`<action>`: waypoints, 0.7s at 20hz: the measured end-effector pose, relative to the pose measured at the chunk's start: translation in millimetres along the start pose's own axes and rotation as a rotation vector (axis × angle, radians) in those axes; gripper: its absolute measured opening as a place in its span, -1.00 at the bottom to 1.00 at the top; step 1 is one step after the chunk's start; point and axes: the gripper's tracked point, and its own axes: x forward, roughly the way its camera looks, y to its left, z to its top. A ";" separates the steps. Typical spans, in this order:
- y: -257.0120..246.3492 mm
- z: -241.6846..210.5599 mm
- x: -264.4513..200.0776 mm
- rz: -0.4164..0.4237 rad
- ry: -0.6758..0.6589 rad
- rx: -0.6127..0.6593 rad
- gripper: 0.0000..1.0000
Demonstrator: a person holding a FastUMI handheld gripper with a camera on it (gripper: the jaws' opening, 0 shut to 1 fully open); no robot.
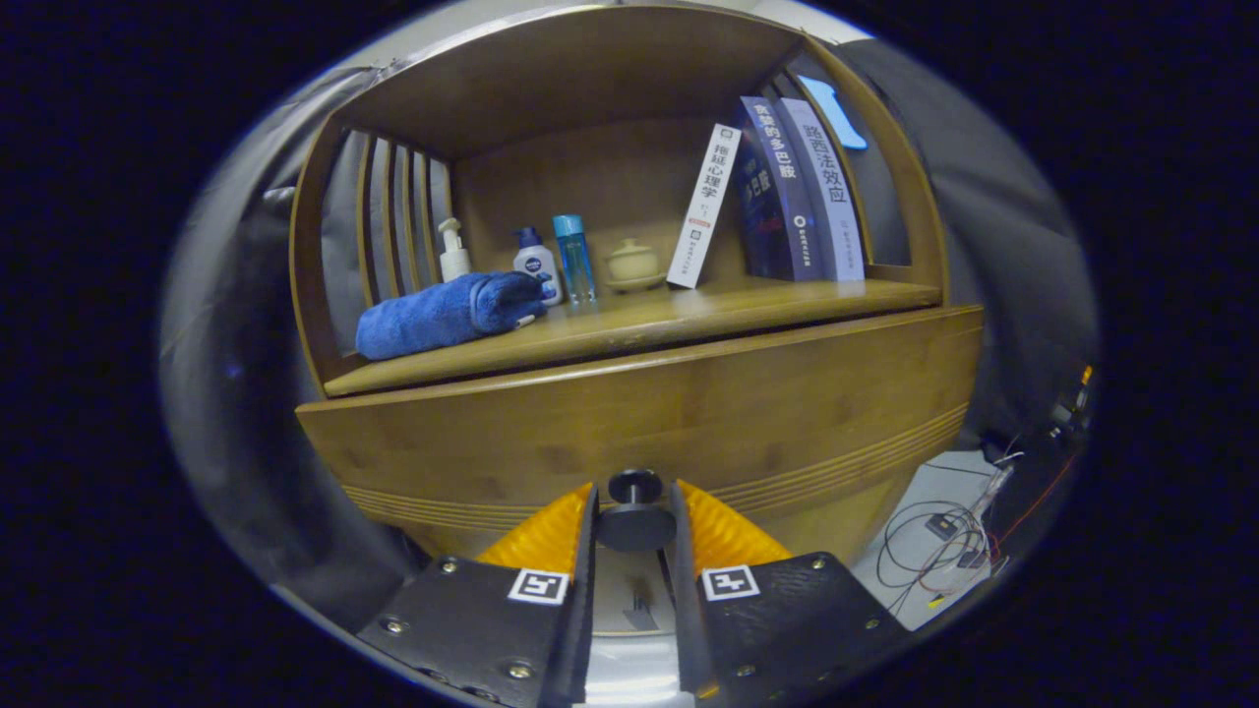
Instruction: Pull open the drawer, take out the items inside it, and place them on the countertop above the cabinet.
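Note:
A wooden cabinet stands right in front of me, with its wide drawer front (689,413) facing me. The drawer's dark round knob (634,487) sits between my fingertips, and my gripper (634,506) is shut on it, both fingers pressing its sides. Above the drawer front runs the countertop (748,310), under an arched wooden shelf frame. The inside of the drawer is hidden behind its front.
On the countertop lie a rolled blue towel (448,315), a white pump bottle (453,251), a small lotion bottle (537,264), a clear blue bottle (573,258), a lidded cup (632,264) and several leaning books (787,192). Cables (944,541) lie on the floor beside the cabinet.

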 end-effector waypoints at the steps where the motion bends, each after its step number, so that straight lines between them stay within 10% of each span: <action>1: -0.5 -2.9 -8.2 -0.008 0.007 0.001 -0.29; 14: -11.4 -35.3 -100.7 -0.061 0.054 -0.017 -0.30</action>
